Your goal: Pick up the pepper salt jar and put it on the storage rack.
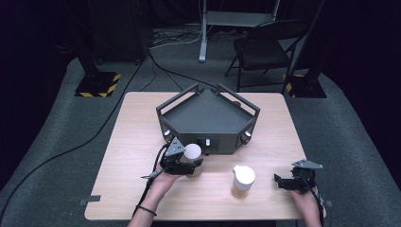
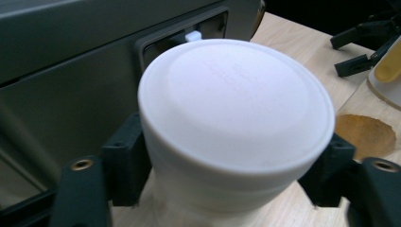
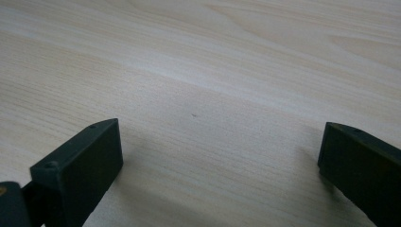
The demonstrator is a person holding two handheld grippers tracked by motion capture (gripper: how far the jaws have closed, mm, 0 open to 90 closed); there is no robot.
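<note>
I am holding my left gripper [image 1: 189, 165] at the near left of the table [image 1: 132, 156], just in front of the dark grey tray unit [image 1: 208, 118] that is standing at the table's far middle. Its fingers [image 2: 124, 156] are sitting on either side of a white-capped bottle [image 2: 236, 118], one pad against its left flank and the other against its right, just below the broad white cap. The fingers are drawn in tight on the bottle, pressing on it, so I am gripping it. In the left gripper view the cap is rising right between the two black fingers, with the tray unit's front wall close behind it. The bottle is standing upright on the table, touching the wood, near the front of the tray unit. A second bottle [image 1: 243, 181], with a white cap and amber contents, is standing to the right, near the middle of the table's near edge, well apart from both grippers. I am keeping my right gripper [image 1: 283, 183] at the near right, low over the bare wood, with its fingers [image 3: 82, 163] spread wide apart and nothing between them.
</note>
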